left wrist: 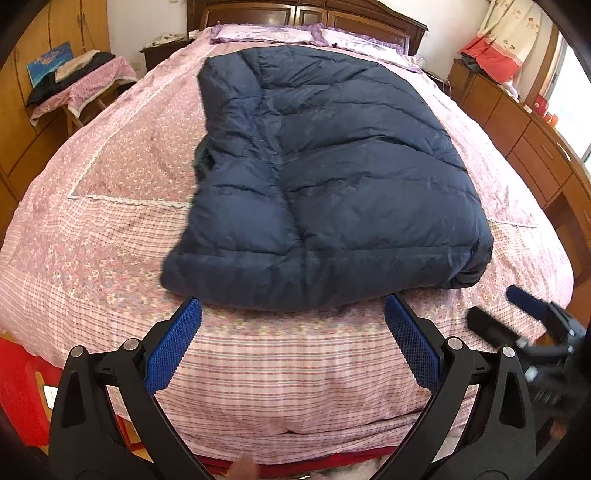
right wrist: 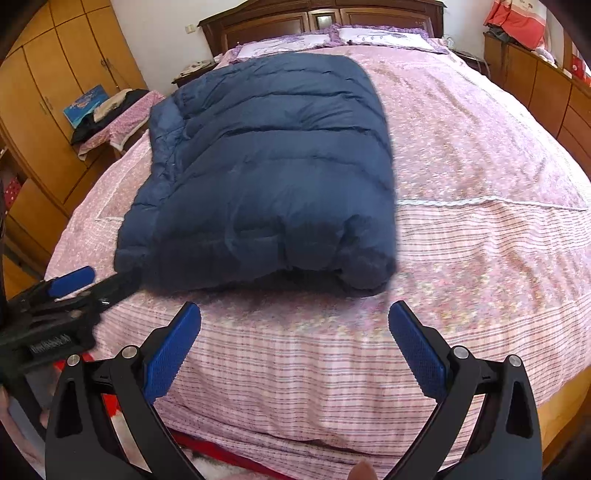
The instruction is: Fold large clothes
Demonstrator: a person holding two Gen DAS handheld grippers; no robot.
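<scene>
A navy jacket [left wrist: 325,177] lies folded on the pink bed [left wrist: 110,229], its near edge close to the foot; the left gripper [left wrist: 293,314] hovers just short of that edge, jaws spread wide and empty; the right gripper [right wrist: 294,317] sits beside it to the right, likewise wide apart, holding nothing; pillows [right wrist: 332,37] rest at the far headboard [right wrist: 321,14].
</scene>
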